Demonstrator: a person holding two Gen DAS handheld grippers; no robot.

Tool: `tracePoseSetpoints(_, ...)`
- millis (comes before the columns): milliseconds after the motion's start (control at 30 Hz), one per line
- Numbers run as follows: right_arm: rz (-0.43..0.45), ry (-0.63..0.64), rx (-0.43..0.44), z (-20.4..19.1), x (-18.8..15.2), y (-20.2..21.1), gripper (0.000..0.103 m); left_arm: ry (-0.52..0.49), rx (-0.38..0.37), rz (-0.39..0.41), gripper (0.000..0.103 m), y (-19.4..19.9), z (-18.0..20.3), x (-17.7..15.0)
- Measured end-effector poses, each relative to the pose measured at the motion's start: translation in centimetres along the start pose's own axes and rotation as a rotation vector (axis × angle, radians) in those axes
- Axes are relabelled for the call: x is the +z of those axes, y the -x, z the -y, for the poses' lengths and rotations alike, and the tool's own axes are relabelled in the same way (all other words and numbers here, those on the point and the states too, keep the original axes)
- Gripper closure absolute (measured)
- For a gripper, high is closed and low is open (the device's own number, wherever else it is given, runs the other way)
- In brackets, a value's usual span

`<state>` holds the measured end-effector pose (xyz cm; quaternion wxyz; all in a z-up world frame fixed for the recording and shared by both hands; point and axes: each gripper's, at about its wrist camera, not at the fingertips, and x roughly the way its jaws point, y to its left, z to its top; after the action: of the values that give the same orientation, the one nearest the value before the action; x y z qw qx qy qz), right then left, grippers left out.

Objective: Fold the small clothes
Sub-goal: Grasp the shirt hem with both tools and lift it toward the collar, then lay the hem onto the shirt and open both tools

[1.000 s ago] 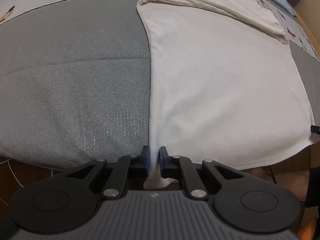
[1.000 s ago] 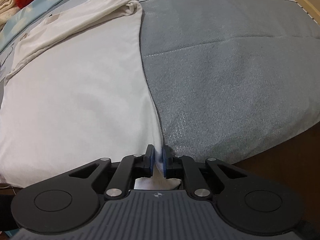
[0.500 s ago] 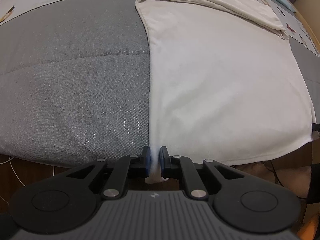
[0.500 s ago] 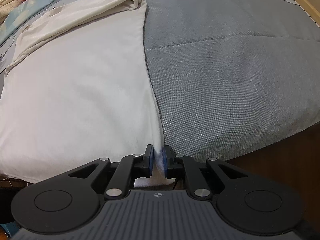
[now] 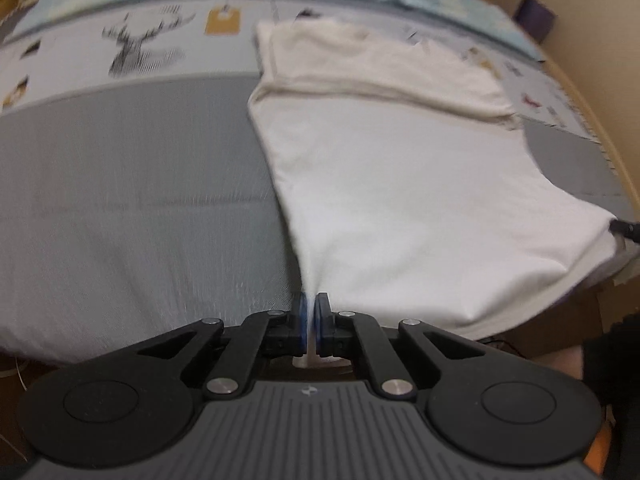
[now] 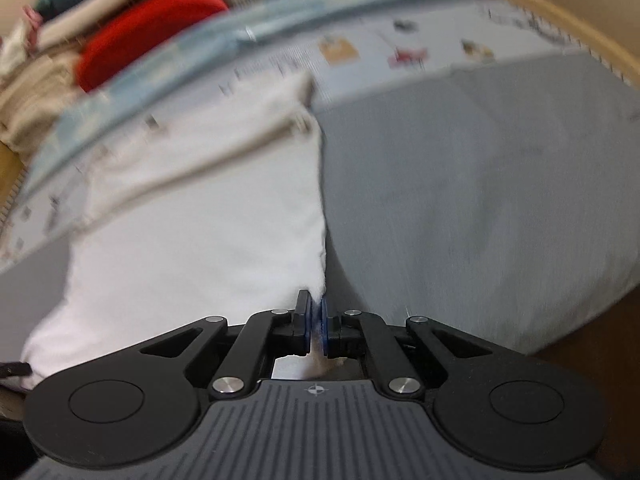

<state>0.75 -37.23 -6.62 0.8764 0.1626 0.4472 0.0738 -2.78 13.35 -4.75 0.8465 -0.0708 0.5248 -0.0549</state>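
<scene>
White shirt (image 5: 400, 184) lies spread on the grey bedspread (image 5: 132, 208), its far end already turned back on itself into a thick band of sleeves and collar near the printed strip of bedding. Its near hem hangs at the bed's edge, where both tools have it by the corners. The left gripper (image 5: 310, 320) is clenched on the corner at the garment's left side, and cloth rises taut in a narrow peak from between its blue pads. The right gripper (image 6: 316, 320) is likewise clamped on the opposite corner, with a little tuft of fabric poking above its fingers; in the left view its dark tip shows at the far right edge of the cloth. Holding both corners at once keeps the hem straight and level, which looks meant for carrying the lower half over toward the folded top. Both views are smeared by motion, so finer creases cannot be made out. A heap of other clothes (image 6: 120, 40), one piece red, waits at the far side of the bed.
</scene>
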Motion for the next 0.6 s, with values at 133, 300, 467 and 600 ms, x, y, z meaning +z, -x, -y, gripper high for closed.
tracePoseSetpoints(133, 0.034, -0.005, 0.060, -0.3, 1.2, 3.5, 0.099, -0.042, -0.030, 0.052, 0.102, 4.1, 0.4, -0.1)
tracePoseSetpoints(300, 0.030, -0.006, 0.138, 0.2, 1.1, 7.8, 0.100, -0.099, -0.086, 0.112, 0.103, 10.0, 0.5, -1.4)
tracePoseSetpoints(467, 0.001, -0.016, 0.204, 1.2, -0.2, 12.5, 0.100, -0.136, -0.140, 0.130, 0.103, 14.5, 0.2, -3.7)
tracePoseSetpoints(600, -0.033, -0.068, 0.231, 2.3, -1.0, 13.9, 0.100, -0.086, -0.162, 0.130, 0.103, 14.6, -1.3, -3.8)
